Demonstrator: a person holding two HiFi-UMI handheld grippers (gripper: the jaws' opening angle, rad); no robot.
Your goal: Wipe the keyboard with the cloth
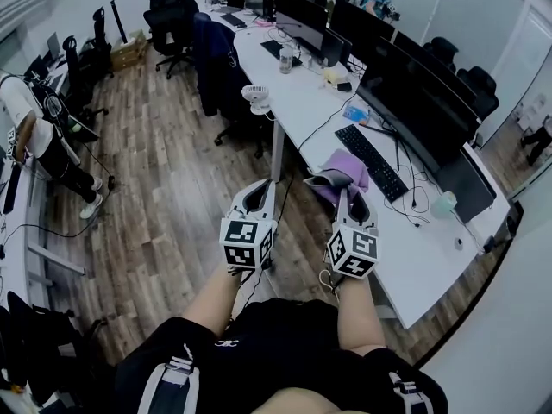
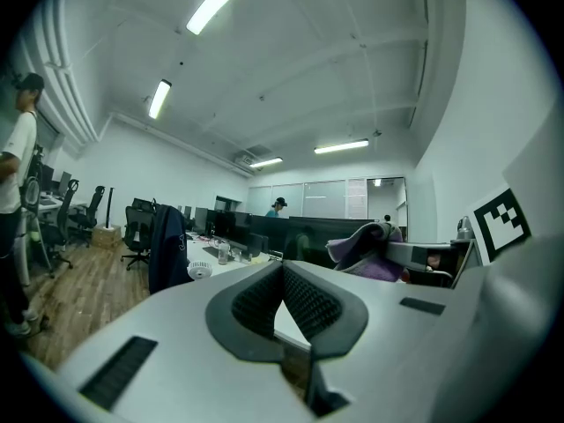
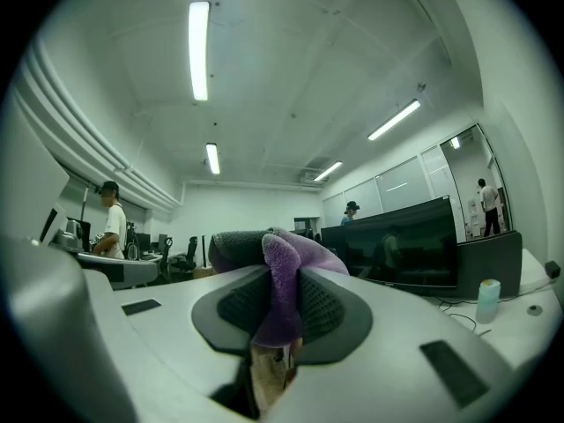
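Brown wood-plank floor beside a long white bench, black office chairs along it; glass partition walls behind, fluorescent strip lights on a white ceiling.

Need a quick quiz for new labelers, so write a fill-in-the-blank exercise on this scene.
1. The right gripper is shut on a purple ____.
2. The left gripper has its jaw tips together, holding ____.
3. The black keyboard lies on a long white ____.
Missing words: cloth; nothing; desk.

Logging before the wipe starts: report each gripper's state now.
Left gripper: jaws closed, nothing between them.
Right gripper: jaws closed on the purple cloth.
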